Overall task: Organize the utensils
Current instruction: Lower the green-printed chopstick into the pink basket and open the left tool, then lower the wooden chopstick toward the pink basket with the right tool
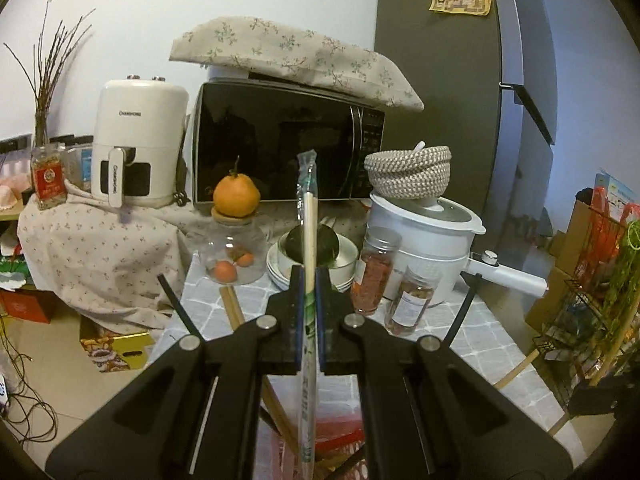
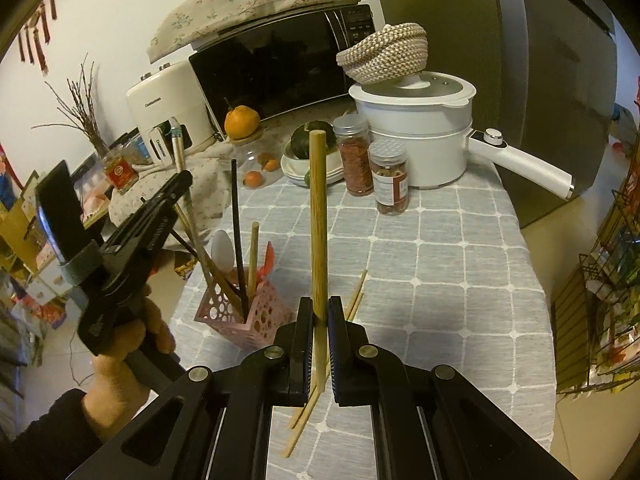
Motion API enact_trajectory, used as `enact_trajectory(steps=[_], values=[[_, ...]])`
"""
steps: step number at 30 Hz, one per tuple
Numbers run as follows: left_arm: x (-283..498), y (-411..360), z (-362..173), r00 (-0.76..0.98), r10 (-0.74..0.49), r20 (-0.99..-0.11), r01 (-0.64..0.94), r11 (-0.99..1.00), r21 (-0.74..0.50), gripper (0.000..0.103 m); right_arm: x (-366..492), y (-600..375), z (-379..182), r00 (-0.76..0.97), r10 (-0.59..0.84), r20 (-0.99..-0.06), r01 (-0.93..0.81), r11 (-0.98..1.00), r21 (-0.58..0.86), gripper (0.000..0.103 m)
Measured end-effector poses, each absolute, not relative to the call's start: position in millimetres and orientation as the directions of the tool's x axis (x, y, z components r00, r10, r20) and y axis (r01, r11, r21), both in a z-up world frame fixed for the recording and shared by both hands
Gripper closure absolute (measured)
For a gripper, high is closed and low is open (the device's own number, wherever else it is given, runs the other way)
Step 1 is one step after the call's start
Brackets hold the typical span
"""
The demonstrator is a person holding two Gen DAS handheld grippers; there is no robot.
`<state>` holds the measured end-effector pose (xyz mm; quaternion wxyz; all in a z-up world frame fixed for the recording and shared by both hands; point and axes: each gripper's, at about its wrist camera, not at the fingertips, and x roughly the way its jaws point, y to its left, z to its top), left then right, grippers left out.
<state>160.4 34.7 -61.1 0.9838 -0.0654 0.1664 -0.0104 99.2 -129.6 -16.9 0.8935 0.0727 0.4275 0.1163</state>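
Note:
My left gripper (image 1: 308, 276) is shut on a pair of wrapped chopsticks (image 1: 308, 216) in a clear sleeve, which stands upright between the jaws. The right wrist view shows this gripper (image 2: 182, 180) in a person's hand (image 2: 120, 344), above and left of the pink perforated holder (image 2: 248, 316). The holder contains several utensils, among them a black chopstick (image 2: 237, 232) and a white spoon (image 2: 222, 248). My right gripper (image 2: 320, 308) is shut on a thick wooden chopstick (image 2: 318, 216), held upright just right of the holder. A loose pair of chopsticks (image 2: 340, 320) lies on the grey checked tablecloth (image 2: 440, 280) beneath it.
At the back of the table stand two spice jars (image 2: 390, 178), a white pot (image 2: 420, 132) with a woven basket on top, stacked bowls (image 2: 296, 168) holding a dark squash, and a glass jar (image 1: 234, 256) topped with an orange. A microwave (image 1: 280, 140) and an air fryer (image 1: 136, 140) sit behind. A wire rack (image 2: 616, 280) is at the right.

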Motion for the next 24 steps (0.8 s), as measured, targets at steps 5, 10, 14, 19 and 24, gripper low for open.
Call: enact_trajectory(steps=[5,10,14,19,24], values=[[162,31,-68,0.933,-0.072,-0.352,0.025,0.99,-0.135,0.097,98,-124,-18,0.608,0.271,-0.747,-0.153,0.962,0.225,0.096],[161,36,-74,0.909,-0.108,-0.403,0.042,0.985,-0.169,0.097,97,-120,-13,0.619,0.27,-0.737,-0.163,0.963,0.217,0.096],[153,35,-78,0.884,-0.125,-0.45,0.061,0.986,-0.154,0.097,93,-117,-6,0.635,0.28,-0.72,-0.177,0.96,0.218,0.096],[142,36,-77,0.854,-0.143,-0.501,0.086,0.987,-0.134,0.092,90,-113,2,0.647,0.298,-0.702,-0.196,0.954,0.225,0.096],[129,39,-72,0.821,-0.165,-0.547,0.116,0.986,-0.122,0.076,85,-108,12,0.669,0.324,-0.669,-0.219,0.946,0.238,0.096]])
